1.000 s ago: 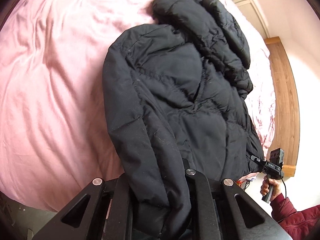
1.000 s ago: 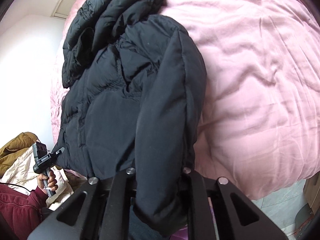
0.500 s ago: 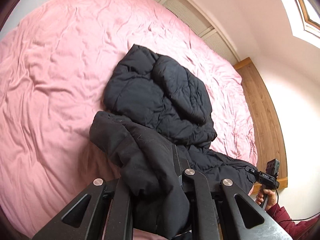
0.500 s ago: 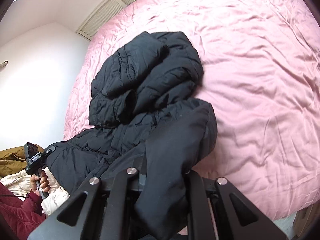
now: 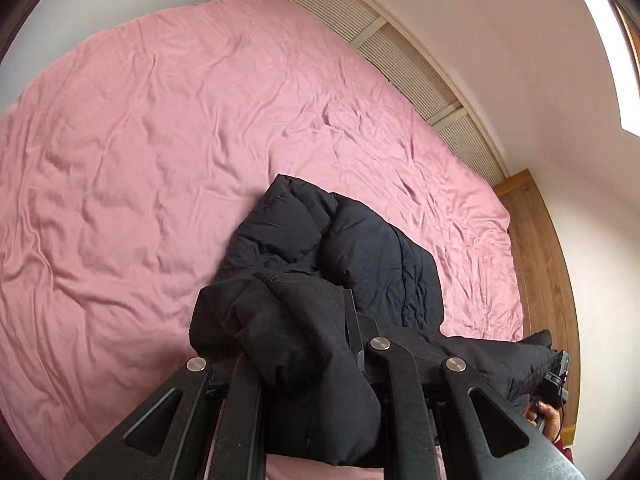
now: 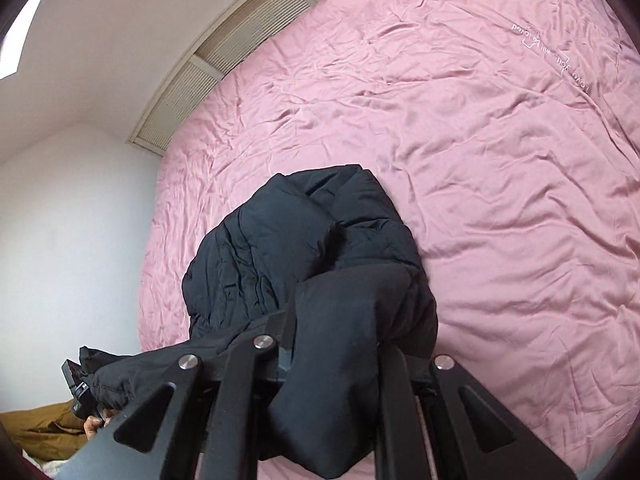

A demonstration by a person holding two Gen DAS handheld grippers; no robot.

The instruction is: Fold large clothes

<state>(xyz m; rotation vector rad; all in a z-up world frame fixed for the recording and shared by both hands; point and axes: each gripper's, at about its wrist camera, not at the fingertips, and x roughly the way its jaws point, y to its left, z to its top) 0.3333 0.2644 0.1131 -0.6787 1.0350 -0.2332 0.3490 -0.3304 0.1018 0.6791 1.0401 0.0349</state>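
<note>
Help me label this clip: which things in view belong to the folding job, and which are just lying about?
Job:
black puffer jacket
left gripper, shut on it
right gripper, shut on it
pink bed sheet

Lying about:
brown garment
slatted headboard

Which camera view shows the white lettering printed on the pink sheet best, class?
The right wrist view: the white lettering shows at the upper right of the pink sheet, though small and upside down. The left wrist view shows none of it.

A big wrinkled pink bed sheet [image 5: 160,140] covers the bed. Beside it runs a brown wooden floor strip [image 5: 540,248].
</note>
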